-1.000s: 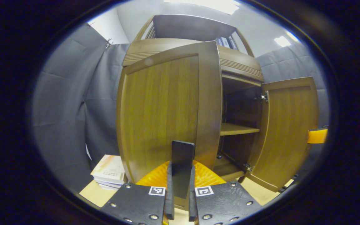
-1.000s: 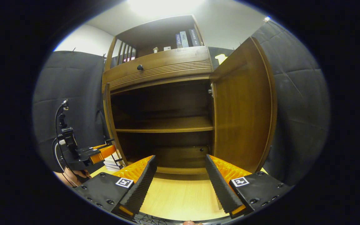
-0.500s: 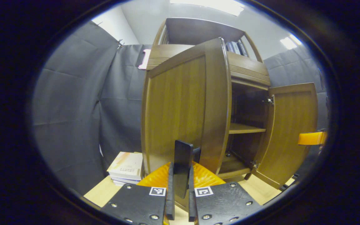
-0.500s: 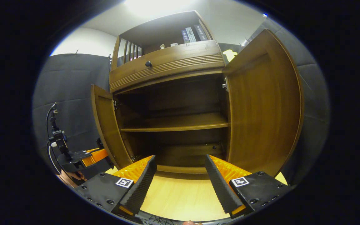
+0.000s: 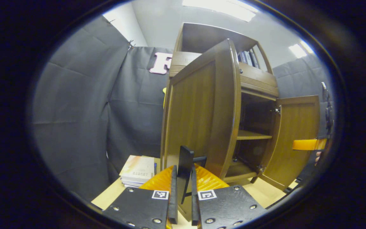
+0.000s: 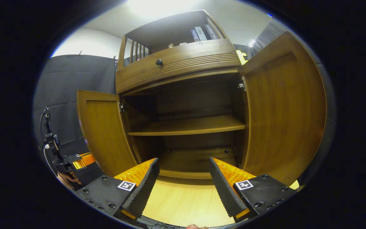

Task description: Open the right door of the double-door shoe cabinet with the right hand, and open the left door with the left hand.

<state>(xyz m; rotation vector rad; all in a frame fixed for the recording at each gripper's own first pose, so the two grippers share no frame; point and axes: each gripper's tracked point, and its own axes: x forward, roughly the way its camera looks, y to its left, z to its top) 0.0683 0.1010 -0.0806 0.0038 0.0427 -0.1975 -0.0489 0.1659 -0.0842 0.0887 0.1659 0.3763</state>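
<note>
In the left gripper view, the left gripper sits at the bottom centre with its fingers pressed together on a dark flat handle that sticks out from the free edge of the left door. That door fills the middle of the frame, swung well out from the cabinet, with its outer face toward the camera. Right of it the dark inside with a shelf is open to view, and the right door stands open at the right side of the frame. A stack of books lies on the floor at lower left.

In the right gripper view, the right gripper is at the bottom centre with its fingers spread wide and nothing between them, apart from the cabinet. The right door fills the right of the frame, fully open; the left door stands open at centre left, with the left gripper at its lower edge near the lower left.

Both doors look open, so the task seems at its last step: the left hand finishing its swing. The next move likely calls for loosening the pinch on the handle and drawing back without nudging the door.
</note>
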